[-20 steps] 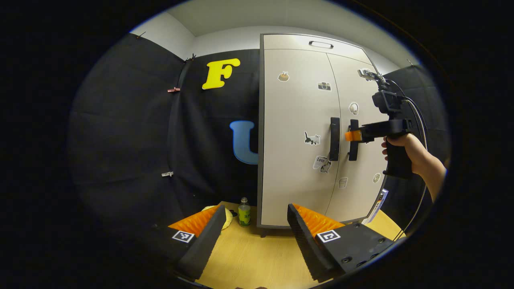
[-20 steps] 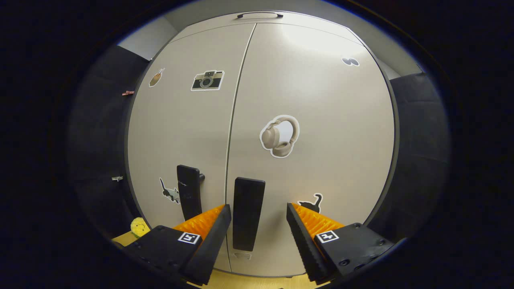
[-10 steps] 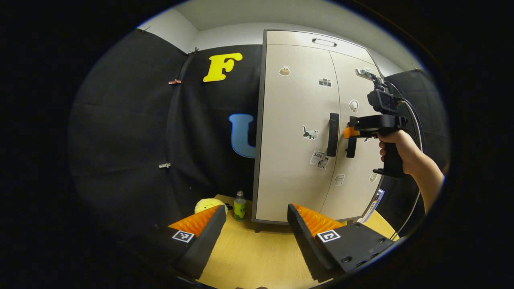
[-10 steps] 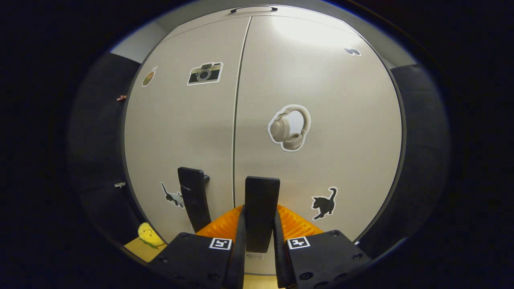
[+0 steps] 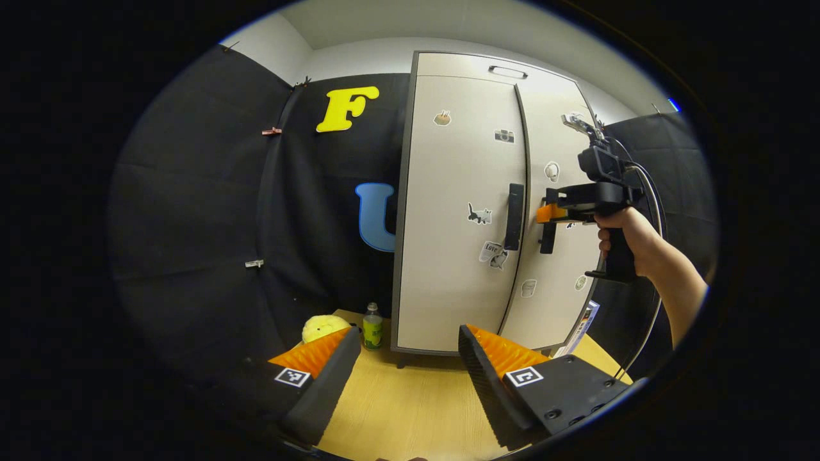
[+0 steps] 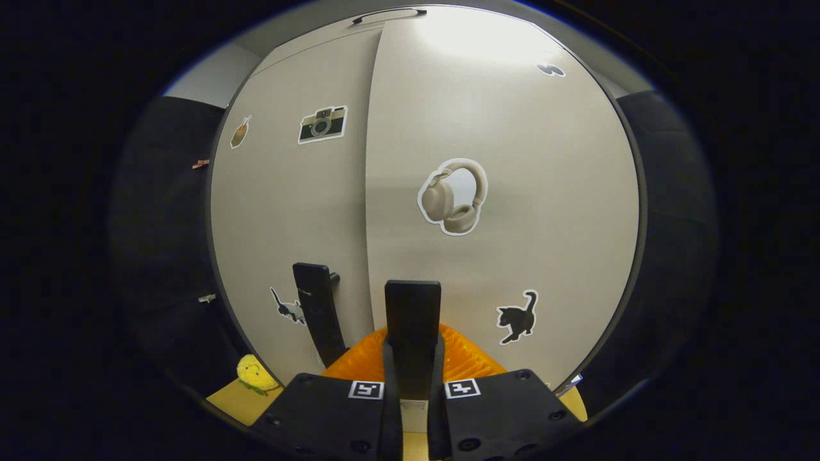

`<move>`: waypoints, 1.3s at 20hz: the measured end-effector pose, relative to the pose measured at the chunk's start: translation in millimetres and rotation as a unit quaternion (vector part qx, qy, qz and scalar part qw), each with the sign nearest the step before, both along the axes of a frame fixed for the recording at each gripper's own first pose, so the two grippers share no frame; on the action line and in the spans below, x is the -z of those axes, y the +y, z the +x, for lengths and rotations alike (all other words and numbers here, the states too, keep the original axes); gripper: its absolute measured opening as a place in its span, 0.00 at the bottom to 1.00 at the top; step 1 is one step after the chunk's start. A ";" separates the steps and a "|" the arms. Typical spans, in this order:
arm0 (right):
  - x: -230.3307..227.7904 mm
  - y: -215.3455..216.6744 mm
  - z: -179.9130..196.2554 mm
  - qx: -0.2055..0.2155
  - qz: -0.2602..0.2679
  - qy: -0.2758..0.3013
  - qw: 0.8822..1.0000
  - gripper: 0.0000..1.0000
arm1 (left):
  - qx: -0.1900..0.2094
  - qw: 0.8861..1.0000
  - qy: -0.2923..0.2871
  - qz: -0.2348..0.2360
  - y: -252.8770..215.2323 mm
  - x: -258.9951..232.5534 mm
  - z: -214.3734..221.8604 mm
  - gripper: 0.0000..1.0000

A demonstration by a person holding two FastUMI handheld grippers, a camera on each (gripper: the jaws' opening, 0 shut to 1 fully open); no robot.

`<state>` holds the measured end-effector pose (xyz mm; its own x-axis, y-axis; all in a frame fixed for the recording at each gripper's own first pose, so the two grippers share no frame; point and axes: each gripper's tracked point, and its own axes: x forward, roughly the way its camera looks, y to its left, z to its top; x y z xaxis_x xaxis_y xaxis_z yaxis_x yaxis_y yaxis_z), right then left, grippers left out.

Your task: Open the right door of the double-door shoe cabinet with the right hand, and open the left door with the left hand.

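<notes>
A beige double-door shoe cabinet (image 5: 448,192) stands on a wooden table. Each door carries a black vertical handle. In the right gripper view my right gripper (image 6: 413,358) is shut on the right door's handle (image 6: 412,314), and the right door (image 6: 512,160) stands slightly ajar, its edge forward of the left door (image 6: 288,211). The left door's handle (image 6: 315,307) is free. In the left gripper view my left gripper (image 5: 407,358) is open, low over the table and well back from the cabinet; there the right gripper (image 5: 546,214) and the hand (image 5: 624,234) holding it are at the right handle (image 5: 548,234).
A wooden table (image 5: 410,410) lies under the cabinet. A small green bottle (image 5: 372,326) and a yellow plush toy (image 5: 323,326) sit at the cabinet's left foot. A cable (image 5: 650,192) hangs from the right gripper. Black cloth walls surround the booth.
My right gripper went from open around the right handle to shut on it, and the right door has begun to swing out. The left gripper stayed open and shifted slightly.
</notes>
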<state>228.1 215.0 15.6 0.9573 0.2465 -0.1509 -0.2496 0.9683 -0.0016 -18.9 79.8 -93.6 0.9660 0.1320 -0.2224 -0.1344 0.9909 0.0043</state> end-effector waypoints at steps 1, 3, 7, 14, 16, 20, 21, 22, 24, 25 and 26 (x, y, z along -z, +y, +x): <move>-0.7 -2.2 -4.9 0.001 0.004 -0.002 1.000 0.19 | 0.003 1.000 -0.004 0.000 -1.5 -3.5 0.4 0.95; -1.6 -6.7 -14.9 0.005 0.006 -0.004 1.000 0.19 | 0.013 1.000 -0.012 0.003 -5.6 -11.3 1.8 0.95; -3.7 -18.7 -34.0 0.021 0.010 -0.002 1.000 0.19 | 0.040 0.999 -0.016 0.004 -13.1 -17.3 0.1 0.95; -7.4 -42.1 -60.1 0.038 0.024 -0.007 0.999 0.19 | 0.077 0.997 -0.010 0.020 -24.1 -22.7 -10.4 0.95; -8.3 -45.5 -64.2 0.028 0.032 -0.006 0.999 0.19 | 0.066 0.998 -0.014 0.020 -31.9 -27.1 -14.0 0.95; -8.3 -49.4 -72.7 -0.003 0.034 -0.006 0.999 0.19 | 0.052 0.998 -0.019 0.004 -59.4 -38.9 -18.1 0.95; -8.9 -51.0 -74.2 -0.012 0.037 -0.007 0.999 0.19 | 0.049 0.999 -0.023 0.006 -67.1 -43.0 -18.1 0.95; -9.4 -53.3 -75.4 -0.021 0.041 -0.008 0.999 0.19 | 0.047 0.999 -0.024 0.011 -75.3 -45.9 -18.6 0.95; -10.3 -57.4 -78.5 -0.038 0.045 -0.009 0.998 0.19 | 0.036 0.999 -0.028 0.028 -87.4 -47.8 -20.3 0.95; -10.8 -60.3 -80.8 -0.044 0.046 -0.011 0.998 0.19 | 0.032 0.998 -0.030 0.037 -94.9 -48.8 -21.2 0.95; -11.5 -63.7 -83.3 -0.051 0.047 -0.012 0.998 0.19 | 0.031 0.998 -0.032 0.041 -104.6 -48.8 -21.6 0.95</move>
